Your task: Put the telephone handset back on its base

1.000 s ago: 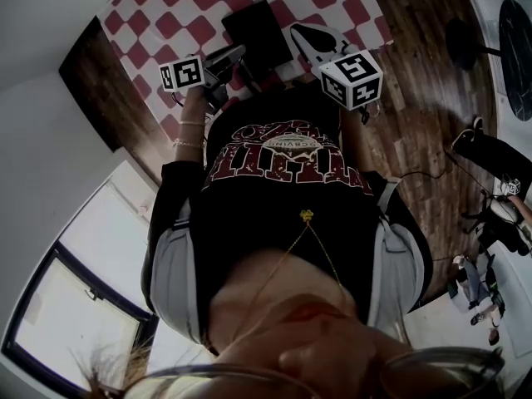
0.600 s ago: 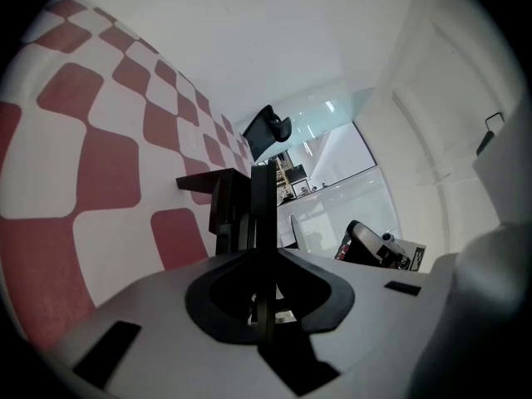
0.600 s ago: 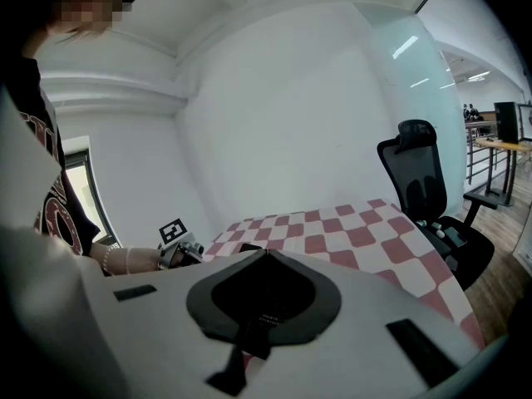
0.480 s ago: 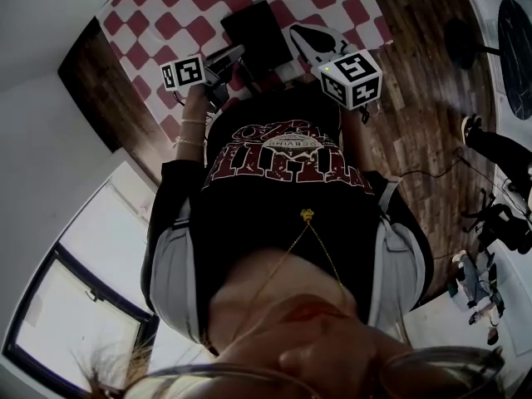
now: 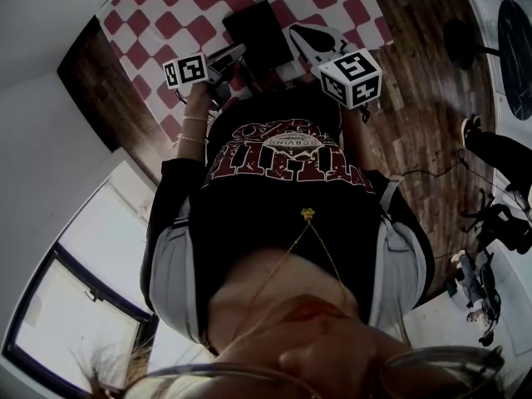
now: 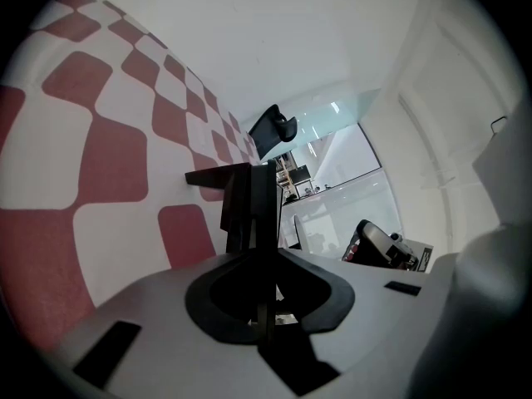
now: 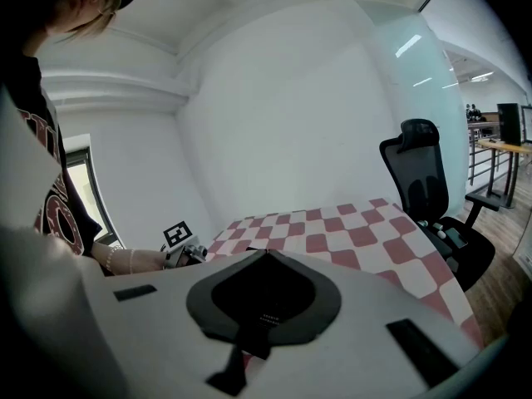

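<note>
On red-and-white checked tabletop [image 5: 166,7]: black rectangular telephone [image 5: 258,27], handset indistinct from base.
Left hand-held gripper [image 6: 249,196]: over tabletop, jaws pressed together.
Right hand-held gripper [image 5: 309,40]: over tabletop edge, jaw gap unreadable.

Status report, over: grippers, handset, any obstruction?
Left gripper shut, empty, over checked cloth. Right gripper jaws not readable, nothing seen held. Handset not made out; dark block on cloth, maybe the telephone. No obstruction seen.
</note>
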